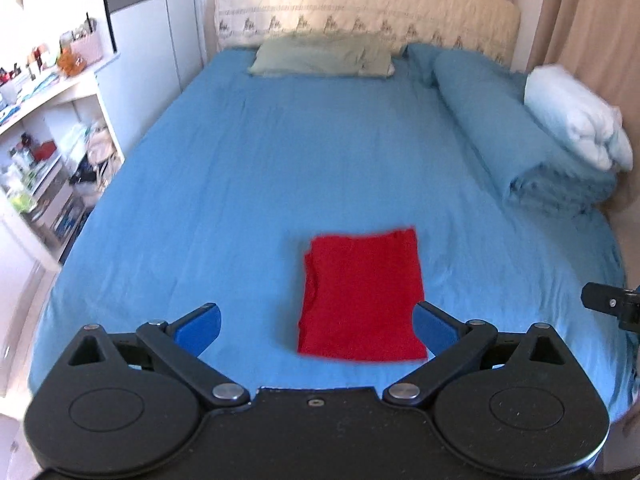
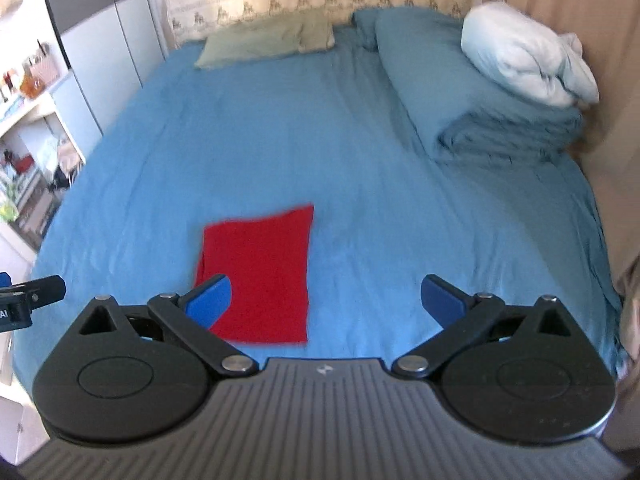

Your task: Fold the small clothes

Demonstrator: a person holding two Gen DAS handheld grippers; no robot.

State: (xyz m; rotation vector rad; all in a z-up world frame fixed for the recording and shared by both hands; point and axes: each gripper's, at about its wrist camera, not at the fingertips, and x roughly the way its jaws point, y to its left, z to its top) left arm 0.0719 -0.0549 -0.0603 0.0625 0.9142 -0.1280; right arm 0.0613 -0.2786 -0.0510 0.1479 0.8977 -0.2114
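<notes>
A folded red cloth garment lies flat on the blue-sheeted bed; above it, my left hand-held gripper and right hand-held gripper both hover released, empty.

Blue bed, folded red garment, pillows, perhaps duvet

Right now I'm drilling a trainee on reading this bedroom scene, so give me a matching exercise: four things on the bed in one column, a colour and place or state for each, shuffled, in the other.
Things
1. folded garment
2. flat pillow
3. rolled duvet
4. bundle on the duvet

Descriptions
A. white, crumpled, by the curtain
B. red, a neat rectangle near the foot of the bed
C. blue, along the bed's right side
D. pale green, against the headboard

Pairs: 1-B, 2-D, 3-C, 4-A
</notes>
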